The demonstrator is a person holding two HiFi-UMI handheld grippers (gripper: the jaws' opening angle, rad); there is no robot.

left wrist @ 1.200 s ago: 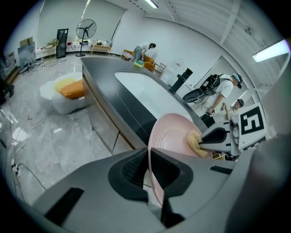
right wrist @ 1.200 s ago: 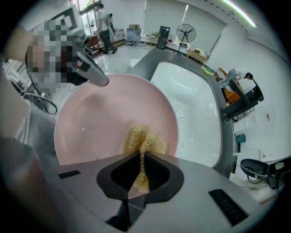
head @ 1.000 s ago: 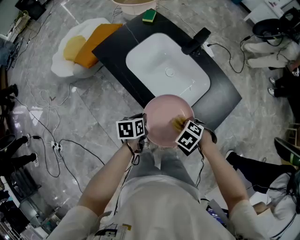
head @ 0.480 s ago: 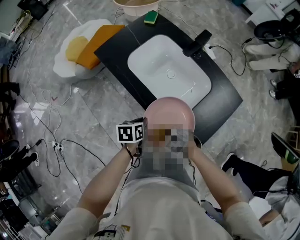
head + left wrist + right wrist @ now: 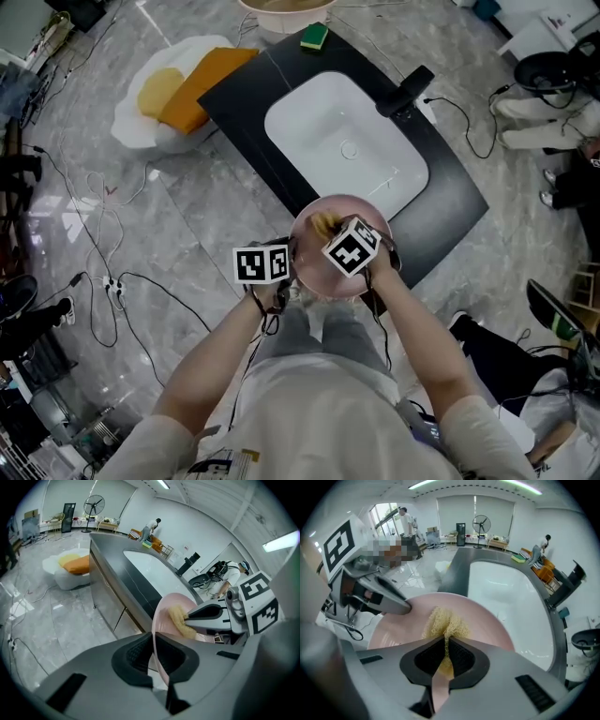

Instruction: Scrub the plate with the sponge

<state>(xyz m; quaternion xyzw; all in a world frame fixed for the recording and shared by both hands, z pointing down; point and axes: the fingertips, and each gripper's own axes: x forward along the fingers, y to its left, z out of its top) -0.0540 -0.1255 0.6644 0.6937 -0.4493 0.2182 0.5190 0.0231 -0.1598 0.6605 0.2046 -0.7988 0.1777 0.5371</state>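
A pink plate (image 5: 319, 272) is held up in front of the person, over the near edge of a black counter. My left gripper (image 5: 293, 260) is shut on the plate's left rim; in the left gripper view the thin rim (image 5: 158, 651) runs edge-on between the jaws. My right gripper (image 5: 331, 231) is shut on a yellow mesh sponge (image 5: 324, 224) and presses it against the plate's face. In the right gripper view the sponge (image 5: 445, 620) bunches out of the jaws onto the plate (image 5: 401, 627), with the left gripper (image 5: 379, 597) at the plate's left rim.
Behind the plate a white sink (image 5: 347, 150) is set in the black counter (image 5: 234, 103), with a black faucet (image 5: 405, 91) at its far right. A green sponge (image 5: 313, 37) lies at the counter's far end. A white and yellow cushion (image 5: 169, 94) and cables (image 5: 103, 281) lie on the floor.
My right gripper has carried the sponge across the plate's face, from its right part toward the upper left. The left gripper and plate have barely moved.
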